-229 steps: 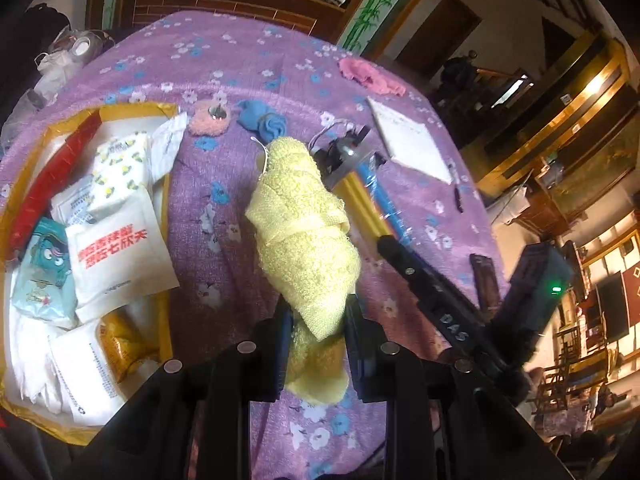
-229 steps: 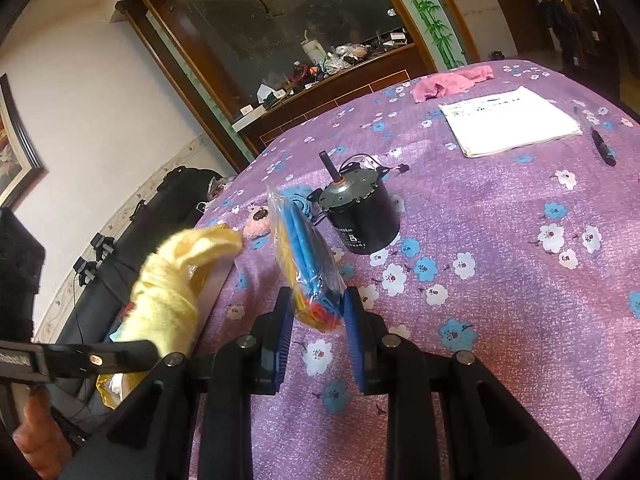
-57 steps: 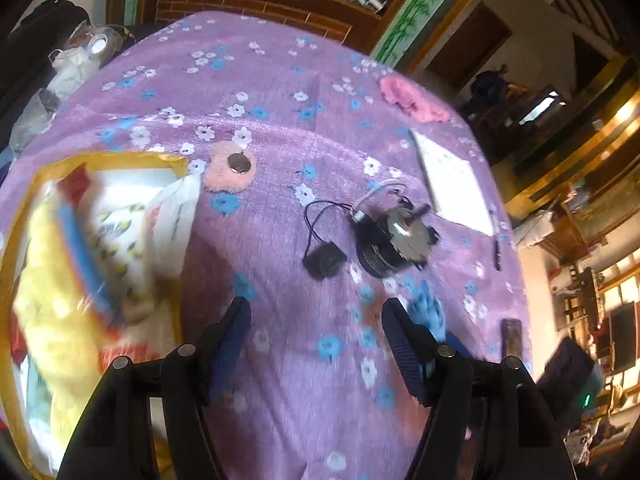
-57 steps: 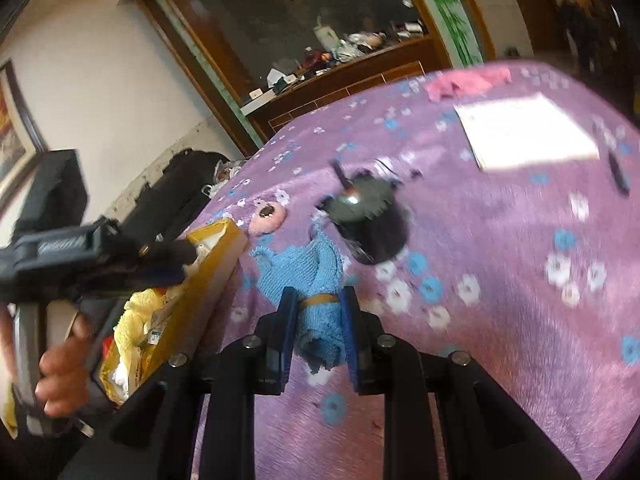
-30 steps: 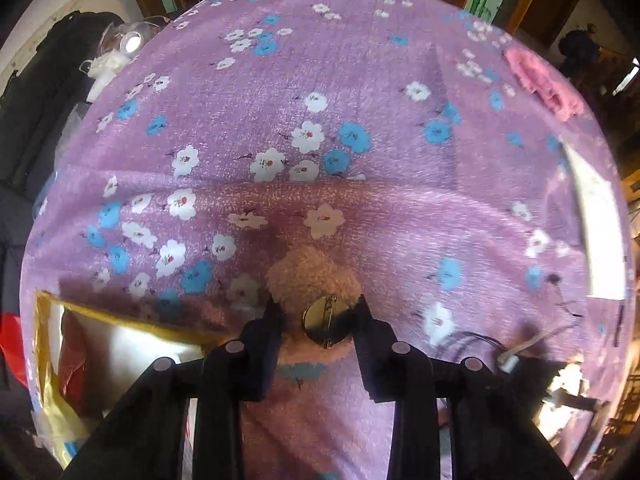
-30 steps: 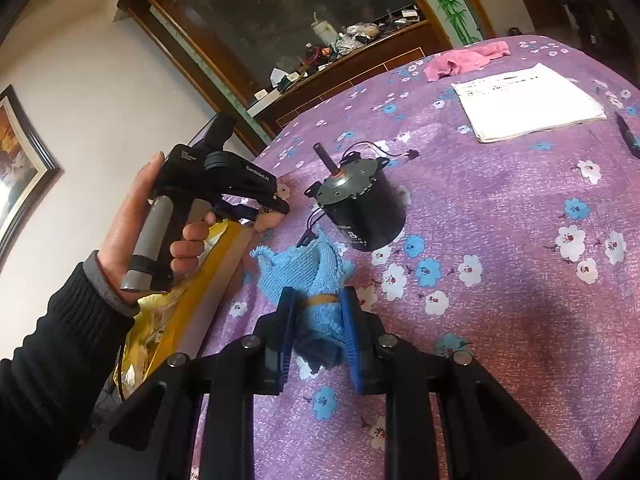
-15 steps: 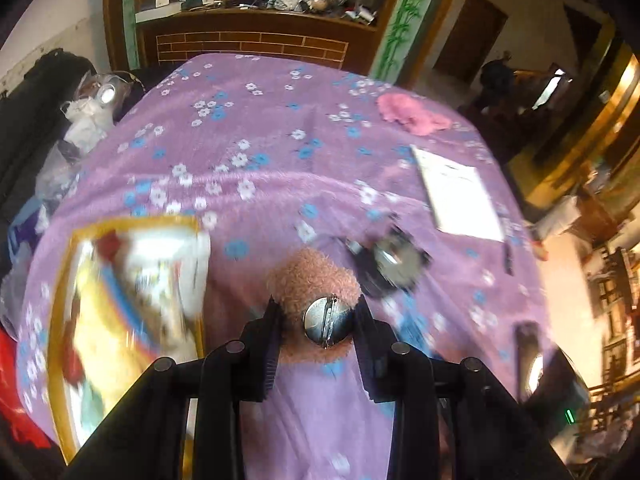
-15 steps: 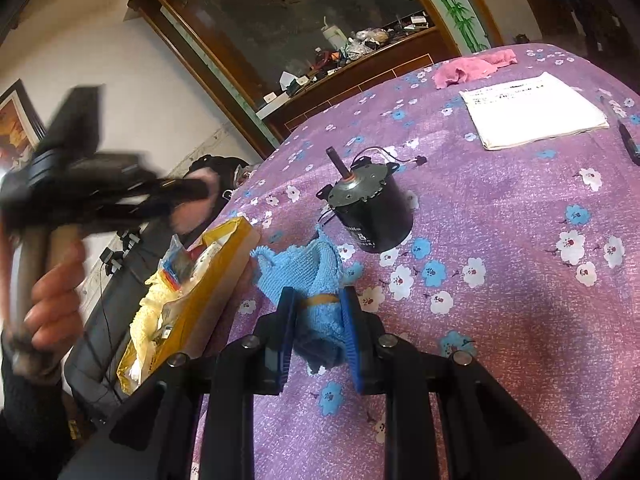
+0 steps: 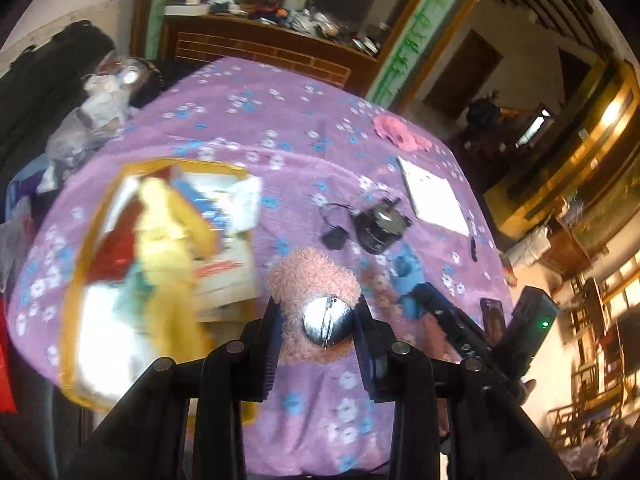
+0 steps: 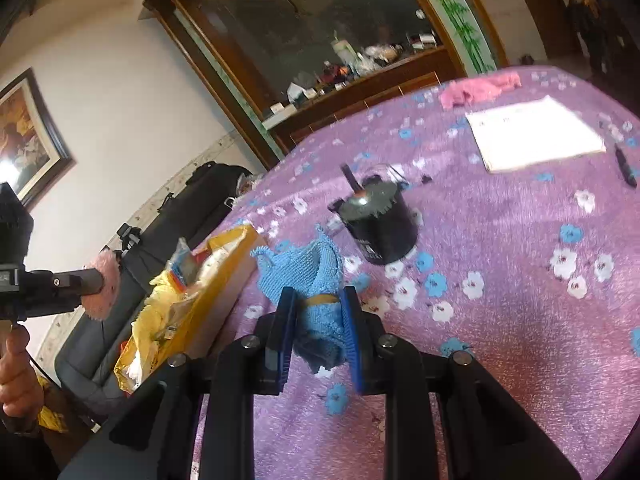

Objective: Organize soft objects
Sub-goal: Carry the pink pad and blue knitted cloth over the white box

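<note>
While raised, left gripper (image 9: 316, 324) downward-tilted.

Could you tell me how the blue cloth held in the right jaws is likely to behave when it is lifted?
The blue cloth looks like looped terry, so it is probably light and floppy; its loose end may droop. A band around its middle should keep it bundled. The right gripper pinches it at that band, so slipping seems unlikely.

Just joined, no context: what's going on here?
A person is sorting soft things into a yellow box on the table. The left gripper holds a pink fluffy pad up in the air. The right gripper is clamped on a rolled blue cloth beside a black motor. A yellow towel is already in the box.
</note>
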